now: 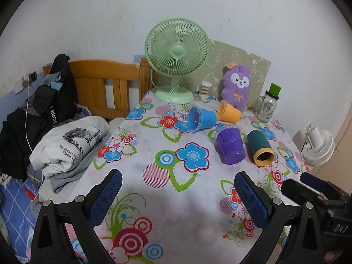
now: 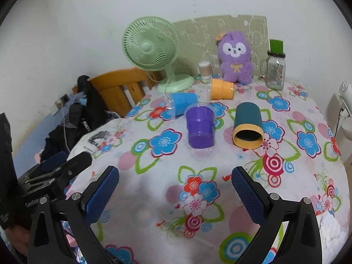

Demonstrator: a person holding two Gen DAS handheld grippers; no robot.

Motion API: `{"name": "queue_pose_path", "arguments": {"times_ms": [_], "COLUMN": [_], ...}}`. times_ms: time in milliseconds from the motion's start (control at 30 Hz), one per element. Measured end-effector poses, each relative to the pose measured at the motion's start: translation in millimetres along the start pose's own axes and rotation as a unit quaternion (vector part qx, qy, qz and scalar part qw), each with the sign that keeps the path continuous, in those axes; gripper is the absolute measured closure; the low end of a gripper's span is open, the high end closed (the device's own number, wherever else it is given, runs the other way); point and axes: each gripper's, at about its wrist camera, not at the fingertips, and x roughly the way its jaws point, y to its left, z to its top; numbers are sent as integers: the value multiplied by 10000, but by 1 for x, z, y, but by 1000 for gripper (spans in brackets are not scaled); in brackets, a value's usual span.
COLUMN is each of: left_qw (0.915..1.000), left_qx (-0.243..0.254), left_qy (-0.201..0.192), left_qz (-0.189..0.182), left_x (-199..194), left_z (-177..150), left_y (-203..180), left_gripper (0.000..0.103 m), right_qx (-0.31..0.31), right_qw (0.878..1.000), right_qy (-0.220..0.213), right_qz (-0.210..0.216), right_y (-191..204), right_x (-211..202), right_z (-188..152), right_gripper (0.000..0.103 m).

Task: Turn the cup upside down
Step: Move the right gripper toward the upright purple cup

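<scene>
- Cups lay on their sides on the worktop [image 2: 308, 176], which was covered with a white flower-print cloth: a blue plastic cup [image 1: 201, 118] [image 2: 183, 104], an orange plastic cup [image 1: 228, 112] [image 2: 221, 89], a purple ribbed plastic cup [image 1: 230, 146] [image 2: 200, 127] and a dark teal cylindrical cup with a yellow rim [image 1: 260, 148] [image 2: 248, 128].
- The teal cup's mouth faced the cameras, just right of the purple cup; the two were near each other but apart.
- The blue cup lay behind and left of the purple one, and the orange cup lay farther back, just in front of a purple plush toy [image 1: 236, 87] [image 2: 235, 60].
- The left gripper [image 1: 178, 198] hovered over the near worktop with its blue-padded fingers [image 1: 105, 198] spread wide, holding nothing.
- The right gripper [image 2: 175, 194] did likewise, its fingers [image 2: 248, 194] wide apart, empty and well short of the cups.
- A pale green desk fan [image 1: 176, 59] [image 2: 151, 50] stood at the back, with a clear glass jar with a green lid [image 1: 267, 105] [image 2: 275, 70] to the right of the toy.
- Folded clothes [image 1: 68, 147] were piled on the bed to the left of the worktop.
</scene>
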Motion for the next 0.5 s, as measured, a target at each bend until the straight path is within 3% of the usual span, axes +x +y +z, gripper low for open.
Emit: {"name": "queue_pose_path", "arguments": {"times_ms": [500], "left_qw": [9981], "left_qx": [128], "left_qy": [562], "left_qz": [210], "left_x": [93], "left_z": [16], "left_y": [-4], "left_gripper": [0], "right_qx": [-153], "right_qw": [9966], "right_qy": [703], "right_qz": [-400], "right_y": [-28], "right_x": [106], "right_z": [42], "right_gripper": [0]}}
